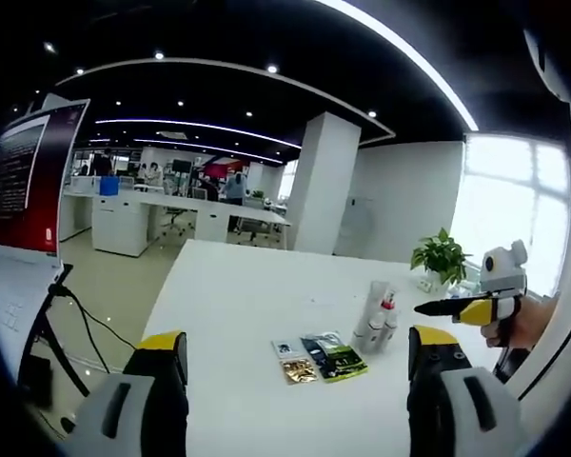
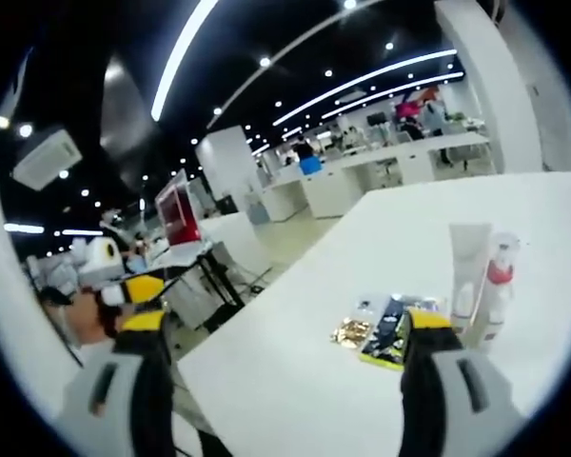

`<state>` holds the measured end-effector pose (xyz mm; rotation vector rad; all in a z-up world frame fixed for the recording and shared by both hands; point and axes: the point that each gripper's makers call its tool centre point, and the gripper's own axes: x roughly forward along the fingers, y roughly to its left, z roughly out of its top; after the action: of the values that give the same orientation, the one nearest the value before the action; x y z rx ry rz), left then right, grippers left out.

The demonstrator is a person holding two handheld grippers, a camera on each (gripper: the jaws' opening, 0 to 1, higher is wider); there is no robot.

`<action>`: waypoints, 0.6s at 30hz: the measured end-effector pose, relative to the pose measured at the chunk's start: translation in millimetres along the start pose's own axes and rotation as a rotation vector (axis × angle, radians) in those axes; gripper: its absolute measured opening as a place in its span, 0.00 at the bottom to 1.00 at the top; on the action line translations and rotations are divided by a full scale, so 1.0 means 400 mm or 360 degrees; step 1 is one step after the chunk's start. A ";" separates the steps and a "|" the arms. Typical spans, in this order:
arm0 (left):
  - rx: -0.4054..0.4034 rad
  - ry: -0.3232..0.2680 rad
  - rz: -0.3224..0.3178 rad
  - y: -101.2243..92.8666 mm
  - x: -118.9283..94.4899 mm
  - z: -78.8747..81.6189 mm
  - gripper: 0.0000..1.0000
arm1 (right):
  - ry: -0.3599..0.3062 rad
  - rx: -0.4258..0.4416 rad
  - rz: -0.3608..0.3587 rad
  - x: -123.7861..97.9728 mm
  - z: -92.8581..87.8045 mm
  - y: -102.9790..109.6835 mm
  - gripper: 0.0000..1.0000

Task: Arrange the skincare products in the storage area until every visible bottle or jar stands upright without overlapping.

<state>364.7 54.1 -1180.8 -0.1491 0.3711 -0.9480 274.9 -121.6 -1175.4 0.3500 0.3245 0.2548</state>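
Left gripper view: white table (image 1: 238, 314), with the left gripper (image 1: 300, 381) spread wide and holding nothing, its yellow-tipped jaws rising on either side of the goods. Ahead, between the jaws and nearer the right-hand one, stand the skincare bottles (image 1: 376, 319), a tight cluster of a white tube and a red-collared spray bottle, upright, long axes vertical, caps up; whether they touch cannot be told. Just to the near left of them, flat on the table, lie the sachets (image 1: 319, 357), one dark-green packet and some smaller ones, long axes along the tabletop, edges appearing to meet or overlap. Beyond the bottles sits a potted plant (image 1: 441, 257). Coming in from the right, the right gripper (image 1: 457, 307) points toward the bottles at cap height; from this side its jaws look close together, but in the right gripper view they stand spread and empty, with the tube just beyond the right jaw and the sachets between the jaws. Risk, as judged: the bottles are tall, narrow and closely packed, so a sideways brush from either jaw could topple one into its neighbour; the flat sachets offer little edge to pinch and may slide away instead of lifting.
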 end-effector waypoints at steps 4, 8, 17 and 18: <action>-0.0017 0.0000 -0.0003 -0.001 0.003 0.003 1.00 | -0.0010 0.0030 -0.0013 -0.008 0.000 0.000 0.99; 0.0001 0.0000 -0.0029 -0.009 0.008 0.005 1.00 | -0.0033 0.0015 -0.0037 -0.021 -0.003 -0.006 0.99; -0.0009 -0.0015 -0.0066 -0.031 0.017 0.009 1.00 | -0.0048 0.0040 -0.0076 -0.054 -0.021 -0.013 0.99; 0.0008 0.0000 -0.0077 -0.036 0.022 0.003 1.00 | -0.0050 0.0053 -0.0087 -0.058 -0.022 -0.017 0.99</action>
<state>358.6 38.7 -1177.8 -0.1541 0.3666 -0.9969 251.9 -132.2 -1179.7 0.3770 0.3070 0.1905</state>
